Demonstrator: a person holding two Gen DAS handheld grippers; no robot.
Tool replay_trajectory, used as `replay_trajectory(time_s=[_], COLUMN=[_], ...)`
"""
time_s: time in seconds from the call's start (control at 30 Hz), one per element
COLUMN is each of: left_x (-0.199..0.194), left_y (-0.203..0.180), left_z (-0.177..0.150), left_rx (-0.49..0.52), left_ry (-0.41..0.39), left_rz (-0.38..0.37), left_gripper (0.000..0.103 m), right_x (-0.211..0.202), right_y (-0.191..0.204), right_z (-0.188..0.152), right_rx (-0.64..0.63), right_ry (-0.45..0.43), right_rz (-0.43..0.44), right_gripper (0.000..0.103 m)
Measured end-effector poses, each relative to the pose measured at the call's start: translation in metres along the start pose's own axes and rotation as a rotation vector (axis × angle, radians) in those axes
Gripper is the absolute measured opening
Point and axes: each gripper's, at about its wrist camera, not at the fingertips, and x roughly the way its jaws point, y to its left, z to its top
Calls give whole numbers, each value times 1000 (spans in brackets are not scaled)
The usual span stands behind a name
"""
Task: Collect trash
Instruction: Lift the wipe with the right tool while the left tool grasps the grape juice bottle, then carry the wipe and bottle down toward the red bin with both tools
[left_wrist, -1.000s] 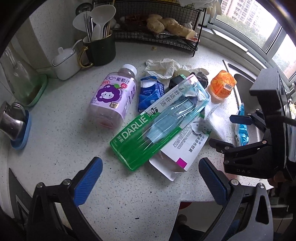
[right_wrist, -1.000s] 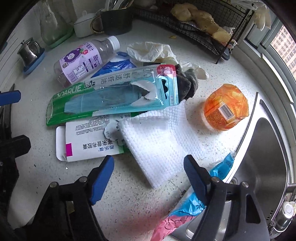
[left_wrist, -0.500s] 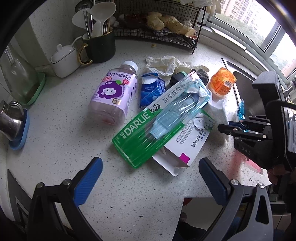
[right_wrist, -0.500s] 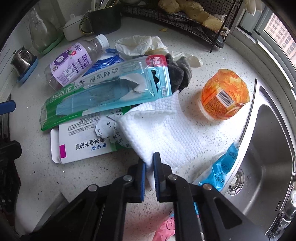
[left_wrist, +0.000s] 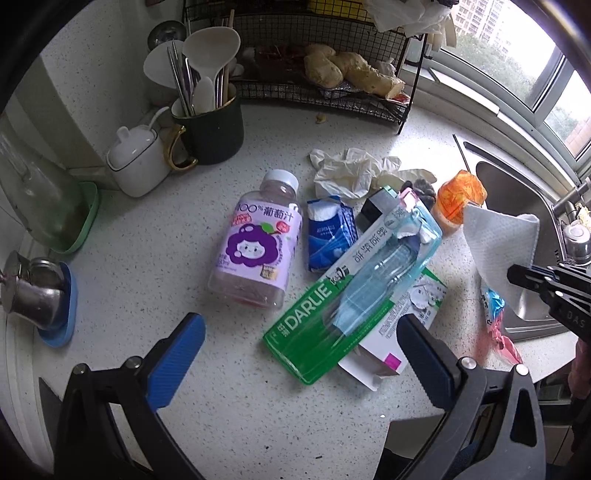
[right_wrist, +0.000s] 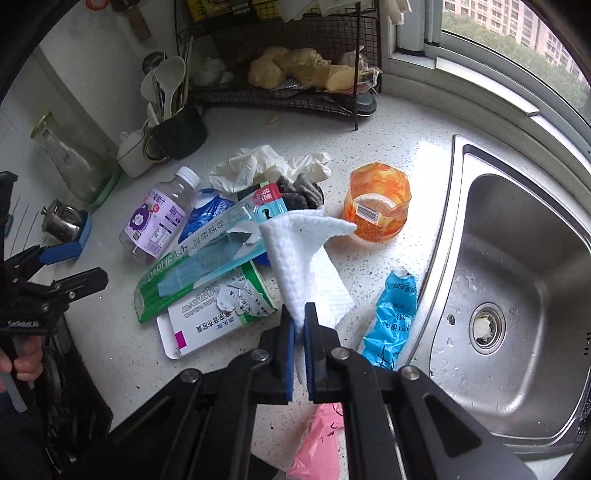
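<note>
A: Left to right, what's new? The left tool (left_wrist: 299, 354) hangs spread over the table (left_wrist: 155, 280), nothing between its blue pads, above the purple juice bottle (left_wrist: 255, 251) and the green DARLIE pack (left_wrist: 325, 317).

B: The change is on the right. A second ago the right tool (right_wrist: 299, 325) stood wide over the white paper towel (right_wrist: 299, 251), which lay flat by the pack. Now its jaws have closed and pinch one corner, and the towel hangs lifted off the table, folded.

A: So one piece of trash is in hand; the rest lies uncollected.

B: I'd judge so. No bin shows in either view.

A: What does each view add?

B: The right wrist view shows the sink (right_wrist: 517, 280), the blue wrapper (right_wrist: 391, 314) at its edge and a pink one (right_wrist: 317, 443) below. The left wrist view shows the towel (left_wrist: 498, 243) raised in front of the orange cup (left_wrist: 458, 192).
</note>
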Motion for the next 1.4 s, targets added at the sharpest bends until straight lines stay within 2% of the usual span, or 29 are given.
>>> replay_trajectory(time_s=[0.1,0.3,0.6,0.77,0.8,0.87,1.03,1.13,1.23,1.4], left_x=[11,39,89,108,109,110,93,64,30,-20], left_y=[6,21,35,37,37,37,30,22,14,-5], left_z=[16,37,52,54,54,55,47,43,35,4], left_rx=[23,62,88,90,87,79,83,76,53,33], left_ry=[14,58,146,177,180,188,157,110,61,-16], left_rz=[38,51,37,58,57,54,94,98,70,65], left_gripper=[103,103,103,90,86,70,69,68,67,67], right_x=[-8,-26,-38,-39,-40,-40,-49,-60,-72,-96], right_y=[-3,-10,-30,-35,-35,-34,-32,-30,-26,-17], right_z=[-5,-13,-18,-21,-22,-24,-29,-32,-36,-49], right_rx=[35,97,179,199,198,194,198,180,160,120], right_ry=[0,4,-3,5,4,4,-10,-26,-46,-84], right_rz=[-12,2,-25,-40,-41,-45,-33,-35,-27,9], right_gripper=[4,4,4,4,4,4,4,4,4,4])
